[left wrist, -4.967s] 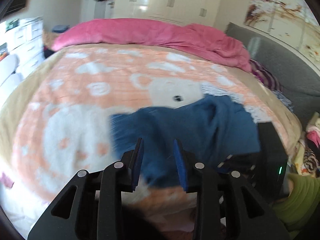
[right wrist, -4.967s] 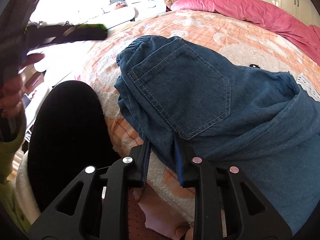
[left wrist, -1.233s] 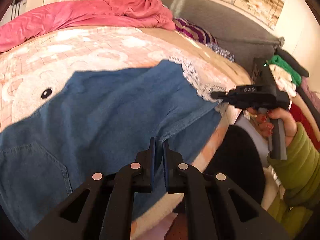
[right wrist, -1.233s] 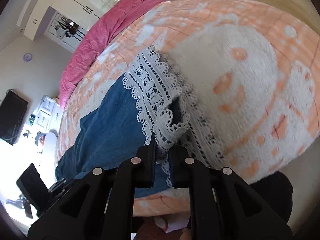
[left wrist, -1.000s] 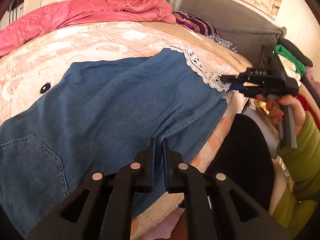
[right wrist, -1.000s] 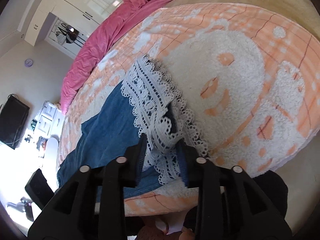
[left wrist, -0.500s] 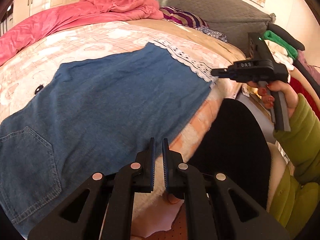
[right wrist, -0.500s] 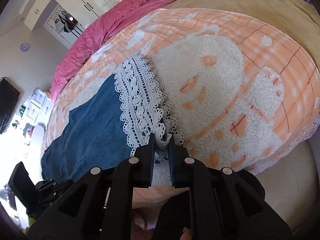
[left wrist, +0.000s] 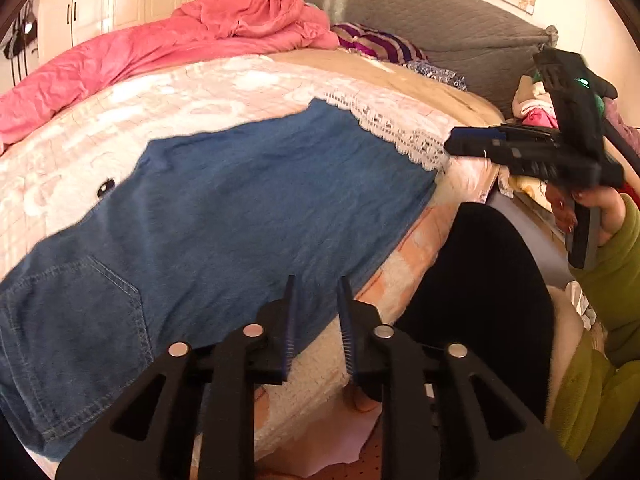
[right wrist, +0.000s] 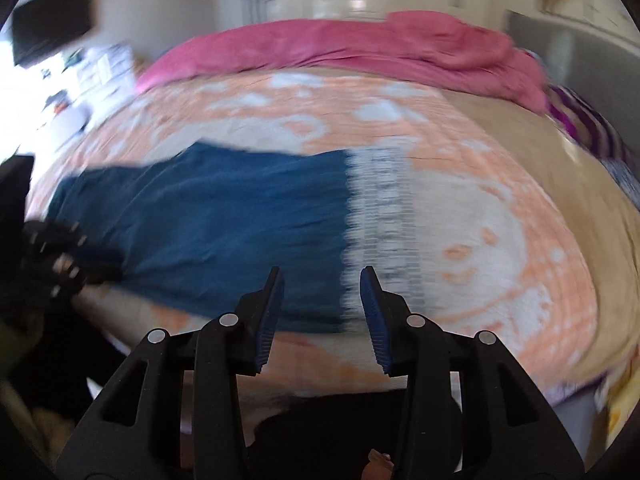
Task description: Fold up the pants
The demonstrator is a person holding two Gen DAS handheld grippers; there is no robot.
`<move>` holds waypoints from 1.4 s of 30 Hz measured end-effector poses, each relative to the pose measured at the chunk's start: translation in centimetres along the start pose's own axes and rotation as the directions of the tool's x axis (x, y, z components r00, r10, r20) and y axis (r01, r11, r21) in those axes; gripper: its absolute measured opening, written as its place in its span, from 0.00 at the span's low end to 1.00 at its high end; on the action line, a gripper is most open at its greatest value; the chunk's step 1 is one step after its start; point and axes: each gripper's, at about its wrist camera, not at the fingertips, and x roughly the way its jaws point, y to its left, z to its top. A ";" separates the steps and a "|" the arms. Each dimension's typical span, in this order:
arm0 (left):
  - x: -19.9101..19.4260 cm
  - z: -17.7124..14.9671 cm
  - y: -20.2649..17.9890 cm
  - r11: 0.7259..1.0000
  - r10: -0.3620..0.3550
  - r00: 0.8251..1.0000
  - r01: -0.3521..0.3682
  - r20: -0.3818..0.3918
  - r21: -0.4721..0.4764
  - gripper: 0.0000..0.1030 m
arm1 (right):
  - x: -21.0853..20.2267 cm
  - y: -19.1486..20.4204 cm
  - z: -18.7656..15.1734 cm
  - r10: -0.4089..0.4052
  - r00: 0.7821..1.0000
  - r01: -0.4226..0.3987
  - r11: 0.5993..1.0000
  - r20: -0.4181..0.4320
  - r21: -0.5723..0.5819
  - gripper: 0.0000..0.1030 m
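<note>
Item 1, denim pants point(left wrist: 224, 200): blue, with a white lace hem point(left wrist: 400, 136) and a stitched back pocket point(left wrist: 76, 312). In the left wrist view they lie flat and spread across the centre of the frame, pocket end at lower left, lace end at upper right, near edge running along the edge of the bed. In the right wrist view, which is motion-blurred, they fill the left centre, lace band just right of centre.

Item 2, left gripper point(left wrist: 316, 312): bottom centre of its own view. Jaws parted a little, nothing between them; tips just over the near edge of the denim. Half a second ago the jaws were nearly closed; a second ago they were closed at the seam of the near edge. The cloth has been let go.

Item 3, right gripper point(right wrist: 322, 308): bottom centre of its own view; at the right of the left wrist view it appears in profile beside the lace. Jaws wide apart and empty. A second ago they pinched the lace hem; now it lies on the blanket.

Item 4, surroundings: peach and white fleece blanket point(left wrist: 200, 92) under the pants; pink duvet point(left wrist: 180, 48) at upper left; grey headboard point(left wrist: 420, 20) at upper right.

Assessment: both releases suggest the smoothing-out stage is done and the pants are laid flat as one long panel. Likely next: regrasp one end and carry it over to the other.
</note>
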 end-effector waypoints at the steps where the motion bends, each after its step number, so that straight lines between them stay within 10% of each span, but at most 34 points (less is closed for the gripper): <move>1: 0.3 0.0 -0.2 1.000 0.006 1.000 -0.006 -0.005 0.008 0.19 | 0.6 1.3 0.0 0.011 1.000 -0.013 0.998 -0.023 -0.064 0.32; 11: 2.6 0.4 -0.5 0.999 0.043 0.999 -0.042 -0.033 0.023 0.28 | 4.8 6.0 -0.4 -0.020 0.991 -0.037 0.911 -0.134 -0.411 0.30; 13: 3.1 0.2 -0.2 0.999 0.033 0.999 -0.032 -0.041 0.012 0.28 | 6.0 6.3 -0.3 -0.044 0.987 -0.029 0.894 -0.152 -0.448 0.14; 21: 2.1 0.0 0.1 0.998 -0.054 0.998 0.053 -0.043 -0.023 0.01 | 4.2 4.5 0.0 0.103 0.980 -0.162 0.914 -0.172 -0.371 0.01; 29: 1.1 0.0 0.3 0.998 -0.044 0.998 0.041 -0.052 -0.057 0.02 | 4.8 4.0 -2.0 0.124 0.965 -0.193 0.931 -0.230 -0.309 0.07; 32: -2.4 0.2 1.7 0.993 -0.002 1.000 0.005 0.023 -0.119 0.22 | 2.9 3.4 -1.2 0.165 0.972 -0.205 0.941 -0.167 -0.268 0.22; 34: -5.8 -0.3 3.5 0.978 0.106 0.992 -0.092 0.066 -0.186 0.47 | 1.7 3.6 -0.4 0.193 0.975 -0.216 0.945 -0.113 -0.244 0.30; 39: -10.4 -2.4 8.2 0.891 0.306 0.952 -0.278 0.023 -0.360 0.48 | 2.5 6.2 1.8 0.238 0.968 -0.249 0.932 -0.075 -0.263 0.36; 42: -10.0 -3.1 10.0 0.852 0.308 0.951 -0.289 -0.027 -0.436 0.48 | 4.4 8.0 2.9 0.257 0.962 -0.273 0.926 -0.092 -0.261 0.39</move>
